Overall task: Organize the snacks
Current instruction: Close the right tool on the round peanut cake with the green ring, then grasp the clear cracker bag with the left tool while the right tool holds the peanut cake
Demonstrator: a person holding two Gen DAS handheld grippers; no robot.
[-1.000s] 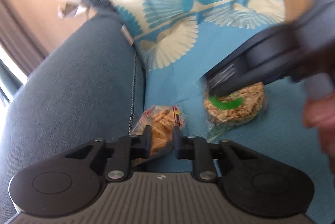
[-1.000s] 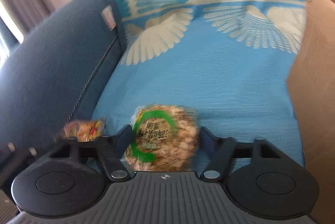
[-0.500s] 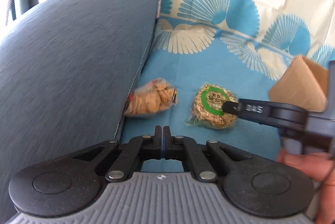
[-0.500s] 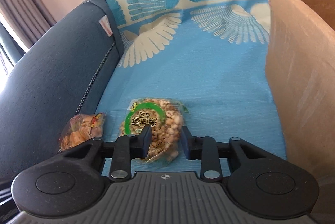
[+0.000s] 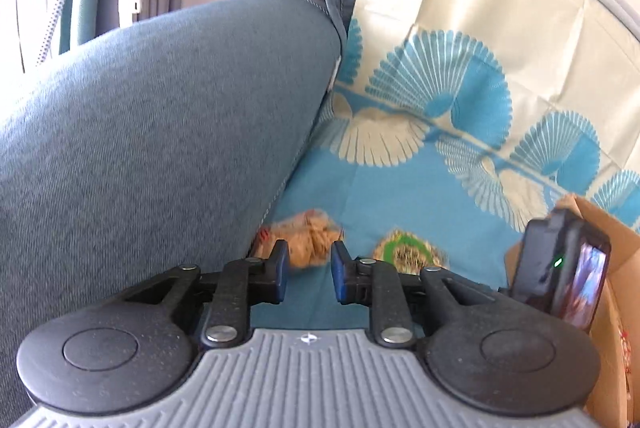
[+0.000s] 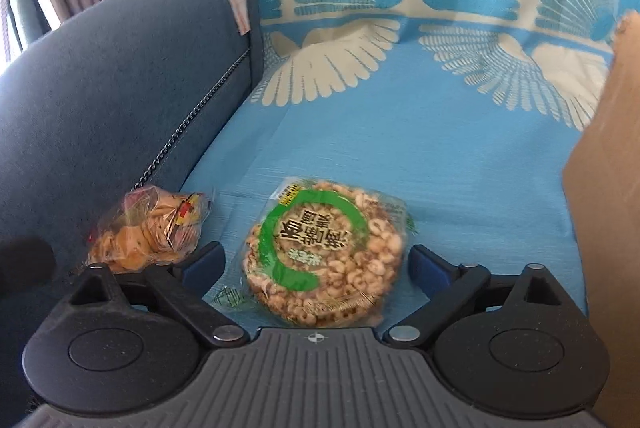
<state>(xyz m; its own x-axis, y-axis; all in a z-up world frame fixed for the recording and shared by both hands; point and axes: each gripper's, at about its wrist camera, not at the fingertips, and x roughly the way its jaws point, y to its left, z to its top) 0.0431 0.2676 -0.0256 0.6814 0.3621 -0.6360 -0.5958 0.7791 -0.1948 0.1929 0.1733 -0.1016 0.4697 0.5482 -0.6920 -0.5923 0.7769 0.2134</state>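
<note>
Item: round puffed-grain cake (image 6: 326,252), film-wrapped; lies between right gripper (image 6: 316,264) jaws, just opened wide, untouched. Likely light, brittle, slippery; grip rim gently. Left gripper (image 5: 306,270) narrowly parted, empty, having just opened.

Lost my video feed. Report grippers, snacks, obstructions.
Left gripper open, empty, jaws just opening. Right gripper open, just widened around round green-labelled puffed-grain cake packet, not gripping. Clear crinkled cracker bag beside blue armrest. Brown cardboard box right; nothing blocking.
</note>
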